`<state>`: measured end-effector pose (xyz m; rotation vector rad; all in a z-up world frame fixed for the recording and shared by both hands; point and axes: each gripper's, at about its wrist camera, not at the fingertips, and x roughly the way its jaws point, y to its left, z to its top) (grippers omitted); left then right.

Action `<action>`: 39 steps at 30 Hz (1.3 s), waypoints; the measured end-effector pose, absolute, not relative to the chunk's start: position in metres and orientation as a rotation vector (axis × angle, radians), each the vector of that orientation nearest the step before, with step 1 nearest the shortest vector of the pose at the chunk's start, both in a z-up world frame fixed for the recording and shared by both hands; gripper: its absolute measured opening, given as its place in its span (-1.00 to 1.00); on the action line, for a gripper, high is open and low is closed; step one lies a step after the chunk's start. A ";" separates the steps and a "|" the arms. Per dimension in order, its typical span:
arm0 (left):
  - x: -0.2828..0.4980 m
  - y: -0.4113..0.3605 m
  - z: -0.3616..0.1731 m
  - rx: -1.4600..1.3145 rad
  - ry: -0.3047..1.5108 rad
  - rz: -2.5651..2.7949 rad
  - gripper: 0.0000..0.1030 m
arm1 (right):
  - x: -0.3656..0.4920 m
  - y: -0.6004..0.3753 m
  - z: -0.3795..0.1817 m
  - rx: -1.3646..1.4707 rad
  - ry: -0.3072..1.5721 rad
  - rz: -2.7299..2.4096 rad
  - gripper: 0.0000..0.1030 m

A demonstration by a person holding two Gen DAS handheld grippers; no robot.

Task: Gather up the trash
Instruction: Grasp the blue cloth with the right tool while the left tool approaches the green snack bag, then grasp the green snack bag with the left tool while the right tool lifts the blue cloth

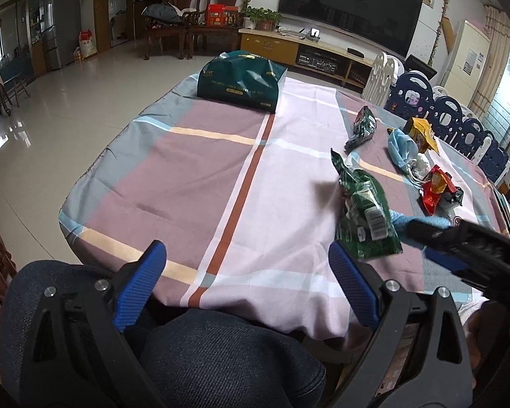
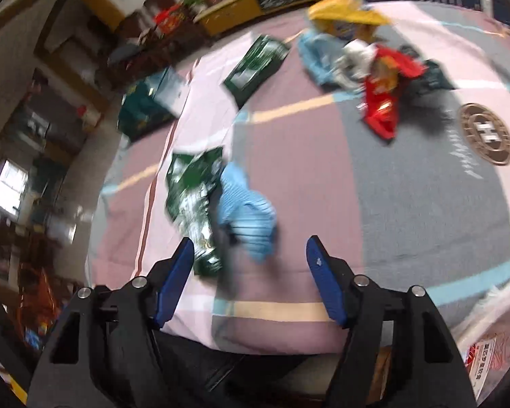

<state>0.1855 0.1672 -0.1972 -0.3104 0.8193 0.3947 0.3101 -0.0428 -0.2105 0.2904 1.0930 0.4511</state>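
— Denim (image 1: 221, 357) fills the near left, a person's lap under the left gripper (image 1: 248, 265), doesn't it?

— Yes, and its blue jaws stand wide apart with nothing between them, over the near edge of the striped tablecloth (image 1: 187, 176). Far left on the cloth lies a dark green gift bag (image 1: 241, 83).

— Where is the trash?

— Right of the cloth's middle. A crumpled green snack wrapper (image 2: 193, 197) lies near, touching a light blue face mask (image 2: 246, 210). The right gripper (image 2: 248, 255) hovers just above them, jaws parted, gripping neither; whether a pad brushes the wrapper cannot be told through the blur.

— And farther right?

— A second green wrapper (image 1: 362, 127) lies farther off, then another blue mask (image 1: 403, 148), a yellow packet (image 1: 421, 132), white crumpled paper (image 2: 355, 54) and a red wrapper (image 2: 384, 98), bunched together at the far right.
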 end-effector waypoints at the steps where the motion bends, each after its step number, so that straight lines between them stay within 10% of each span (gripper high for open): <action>1: 0.186 0.168 -0.198 -0.315 0.823 0.389 0.86 | 0.309 -0.048 -0.207 0.292 1.081 0.431 0.31; 14: 0.189 0.167 -0.204 -0.337 0.839 0.351 0.77 | 0.329 -0.029 -0.217 0.181 1.076 0.404 0.28; 20: 0.193 0.161 -0.199 -0.298 0.844 0.341 0.67 | 0.332 -0.012 -0.233 0.176 1.123 0.453 -0.74; 39: 0.316 0.070 -0.227 -0.206 1.025 0.094 0.71 | 0.243 -0.179 -0.187 0.353 0.970 0.167 -0.78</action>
